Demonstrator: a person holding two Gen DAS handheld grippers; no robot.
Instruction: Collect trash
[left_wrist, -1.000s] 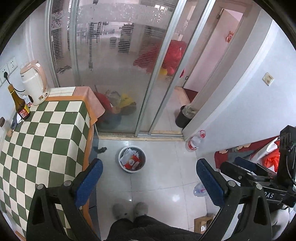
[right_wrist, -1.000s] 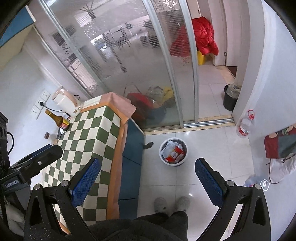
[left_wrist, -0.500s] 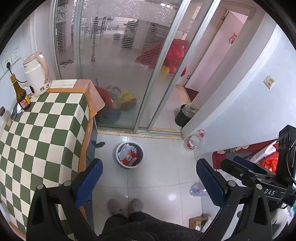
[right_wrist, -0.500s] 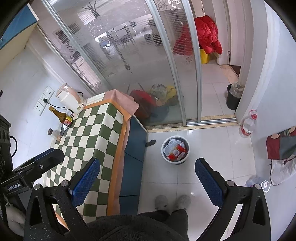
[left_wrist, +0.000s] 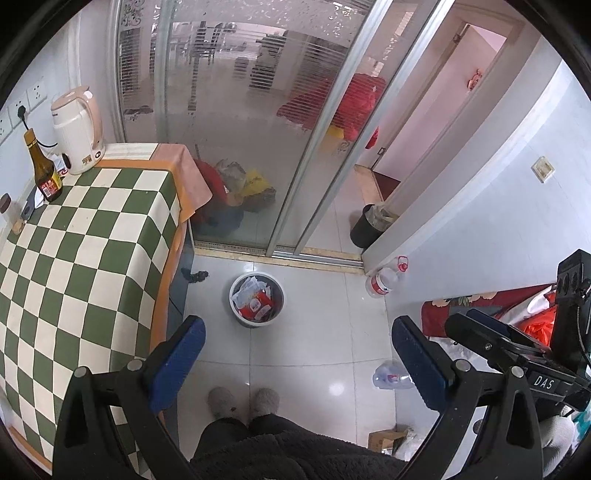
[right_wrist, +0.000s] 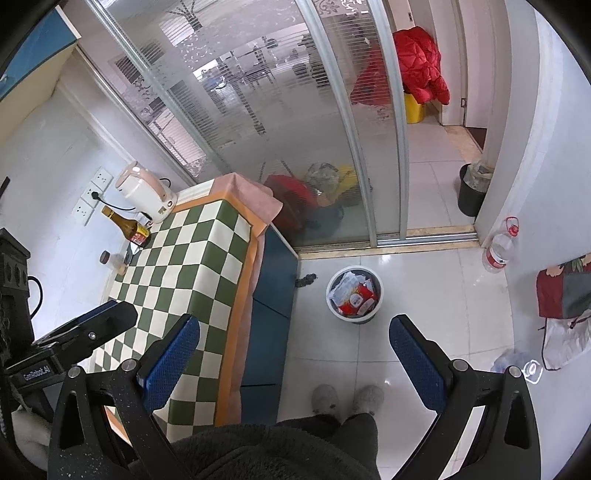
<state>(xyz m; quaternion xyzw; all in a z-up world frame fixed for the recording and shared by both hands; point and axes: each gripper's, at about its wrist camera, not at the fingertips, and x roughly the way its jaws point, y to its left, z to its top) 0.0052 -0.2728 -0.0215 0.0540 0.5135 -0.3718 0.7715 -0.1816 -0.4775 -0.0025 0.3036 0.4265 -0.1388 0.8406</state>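
Observation:
A white trash bin (left_wrist: 257, 301) stands on the tiled floor, holding red and white wrappers; it also shows in the right wrist view (right_wrist: 354, 293). My left gripper (left_wrist: 297, 345) is open and empty, held high above the floor. My right gripper (right_wrist: 293, 345) is open and empty too, beside the left one. An empty clear plastic bottle (left_wrist: 391, 376) lies on the floor to the right, also seen in the right wrist view (right_wrist: 515, 362). A small dark scrap (left_wrist: 195, 276) lies on the floor by the table base.
A table with a green checkered cloth (left_wrist: 85, 254) stands at left, bearing a kettle (left_wrist: 77, 131) and a brown bottle (left_wrist: 43, 168). A sliding glass door (left_wrist: 236, 122) is ahead. A water bottle (left_wrist: 384, 280) and black bin (left_wrist: 367, 226) stand by the right wall. My slippered feet (left_wrist: 243, 400) are below.
Both grippers have risen and tilted back a little, so the bin and floor sit lower and farther in view. Both stay open and empty.

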